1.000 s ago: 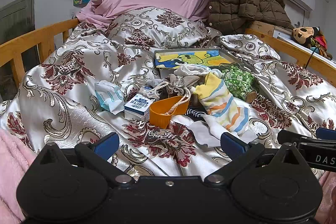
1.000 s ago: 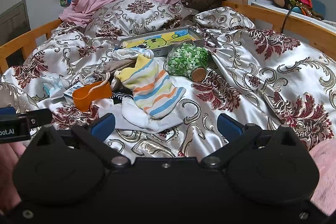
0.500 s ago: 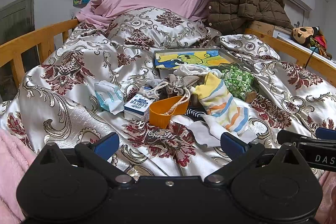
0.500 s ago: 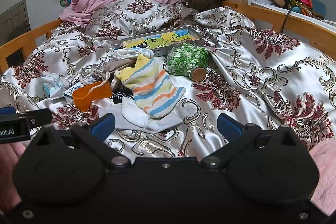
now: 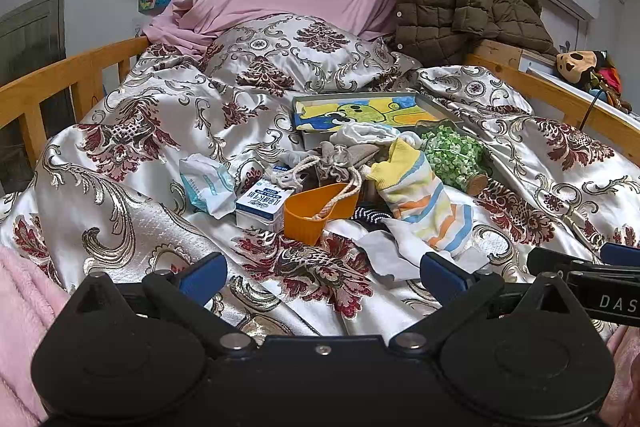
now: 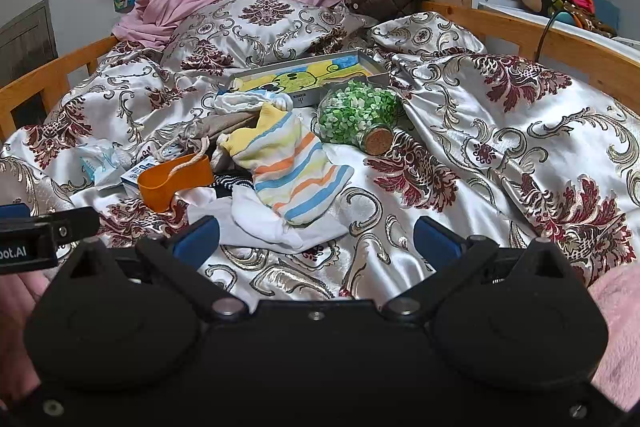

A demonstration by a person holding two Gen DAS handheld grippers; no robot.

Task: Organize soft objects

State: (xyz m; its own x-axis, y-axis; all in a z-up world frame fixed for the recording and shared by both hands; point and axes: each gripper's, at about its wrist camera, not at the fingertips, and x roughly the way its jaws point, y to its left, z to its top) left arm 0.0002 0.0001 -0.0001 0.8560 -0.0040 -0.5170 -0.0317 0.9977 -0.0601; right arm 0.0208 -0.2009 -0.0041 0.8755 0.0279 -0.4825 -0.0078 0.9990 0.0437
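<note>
One striped sock [image 5: 420, 201] lies on the quilt [image 5: 120, 195], at the centre of the clutter; it serves as the landmark. Under its near end: one white cloth [image 5: 384, 251] and one dark striped item [image 5: 370, 215], partly hidden. Just left of the sock: one orange cup [image 5: 316, 211] with a drawstring from one grey pouch [image 5: 340, 159] draped into it, one small carton [image 5: 260, 205], and one tissue pack [image 5: 206, 185] farther left. Just right of the sock: one corked jar [image 6: 356, 113] of green bits, on its side. Behind the sock: one white sock [image 5: 366, 133] and one tin box [image 5: 368, 109]. Left gripper [image 5: 322, 277] and right gripper [image 6: 316, 237] both hover near the sock's near end, jaws spread wide and empty.
</note>
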